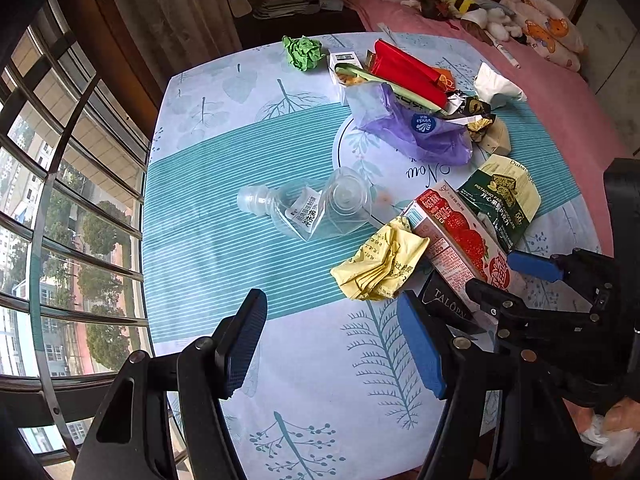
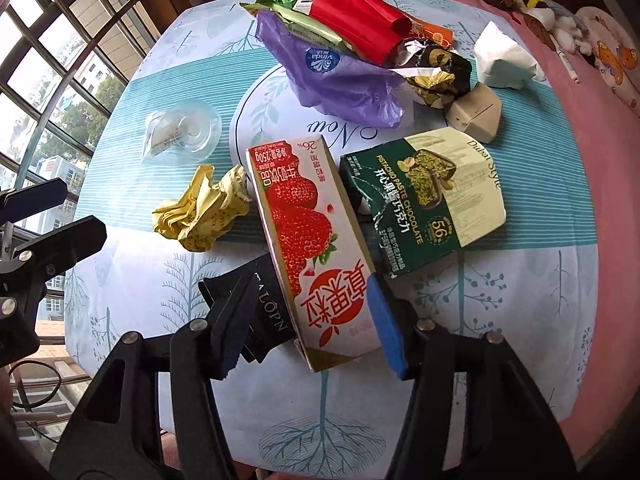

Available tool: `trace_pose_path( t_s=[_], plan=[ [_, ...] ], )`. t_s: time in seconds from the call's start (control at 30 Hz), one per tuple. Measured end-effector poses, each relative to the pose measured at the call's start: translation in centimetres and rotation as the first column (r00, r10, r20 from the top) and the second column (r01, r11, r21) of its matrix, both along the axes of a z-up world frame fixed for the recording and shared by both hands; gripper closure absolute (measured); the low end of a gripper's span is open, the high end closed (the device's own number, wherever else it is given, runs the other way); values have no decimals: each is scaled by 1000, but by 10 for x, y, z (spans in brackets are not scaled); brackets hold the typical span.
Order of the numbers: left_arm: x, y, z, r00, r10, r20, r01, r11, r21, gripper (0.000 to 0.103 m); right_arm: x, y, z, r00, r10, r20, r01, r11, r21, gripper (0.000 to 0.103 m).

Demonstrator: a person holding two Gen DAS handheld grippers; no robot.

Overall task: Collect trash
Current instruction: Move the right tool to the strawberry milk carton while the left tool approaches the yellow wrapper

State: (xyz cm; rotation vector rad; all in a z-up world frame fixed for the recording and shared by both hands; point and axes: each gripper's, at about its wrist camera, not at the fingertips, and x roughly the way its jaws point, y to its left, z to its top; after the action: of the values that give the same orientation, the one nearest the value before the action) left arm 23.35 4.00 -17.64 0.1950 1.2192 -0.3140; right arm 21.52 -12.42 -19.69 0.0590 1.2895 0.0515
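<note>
Right gripper [image 2: 310,320] closing around strawberry milk carton [image 2: 308,248] at the near edge of the trash pile on the desk [image 2: 520,320].

Carton lies flat, its near end between the jaws; the blue pad meets its right edge, while the left pad sits over a black TALOPN packet [image 2: 268,308] beside it, so I cannot tell if the squeeze is complete. Judgement: centre the carton so both pads bear on its long sides, avoid catching the packet, then lift straight up clear of the green chocolate box [image 2: 420,208] touching it. Left gripper [image 1: 332,344] hangs wide and empty above bare cloth. Containers: clear plastic bottle [image 1: 304,210] on its side looks empty; chocolate box end is torn open, contents hidden; purple Vinda bag [image 2: 340,76] crumpled, nothing seen inside. No bin in view.
</note>
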Motion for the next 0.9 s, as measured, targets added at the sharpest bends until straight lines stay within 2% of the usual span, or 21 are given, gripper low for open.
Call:
trace_pose_path(
  t_s=[0.07,0.2,0.3,0.47,0.67,0.73,0.77,0.9],
  plan=[
    [0,2,-2,1000,2,-9,-2,1000,4,34,-3,5,1,1000,22,-9,-22,1000,10,60],
    [2,8,-6,999,12,-31,-13,1000,-6,34,-5,10,1,999,53,-3,-53,999,-7,60],
    [6,16,-9,998,26,-56,-27,999,-26,33,-2,5,2,999,35,2,-35,999,19,60],
    [10,22,-14,995,20,-94,-25,998,-58,33,9,-10,-2,1000,-13,-27,14,998,61,51],
    [16,3,-27,990,-42,-137,34,997,-67,33,19,3,-21,995,45,-85,-43,999,19,48],
    [19,-7,-36,986,-62,-158,52,996,-67,33,20,8,-25,995,57,-85,-57,998,4,48],
    [22,-11,-41,983,-68,-170,56,996,-73,33,19,9,-25,995,58,-80,-58,998,-2,52],
    [34,-24,-55,978,-64,-197,48,995,-85,34,11,3,-11,999,37,-5,-37,999,17,54]
  ],
)
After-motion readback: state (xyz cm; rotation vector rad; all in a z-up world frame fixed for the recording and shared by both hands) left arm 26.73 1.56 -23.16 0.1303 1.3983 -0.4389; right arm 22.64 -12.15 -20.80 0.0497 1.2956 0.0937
